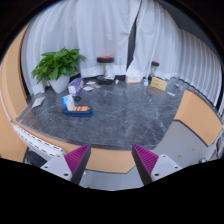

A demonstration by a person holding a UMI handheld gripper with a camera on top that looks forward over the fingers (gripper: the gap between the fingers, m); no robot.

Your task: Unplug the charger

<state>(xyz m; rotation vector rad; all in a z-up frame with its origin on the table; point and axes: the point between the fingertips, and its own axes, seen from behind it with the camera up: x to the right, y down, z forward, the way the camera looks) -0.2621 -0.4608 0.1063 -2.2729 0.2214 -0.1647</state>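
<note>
My gripper [111, 160] is open, its two magenta pads [77, 158] spread wide with nothing between them. It hovers above the near edge of a dark marble table [125, 115] with a wooden rim. No charger or plug can be made out for certain. Small items sit far beyond the fingers on the table's back edge, among them a dark object [106, 68] that is too small to identify.
A potted green plant [57, 68] stands at the back left of the table. A blue box [76, 106] lies in front of it. A yellowish box [158, 84] sits at the back right. White curtains hang behind. Orange seats [198, 112] curve around both sides.
</note>
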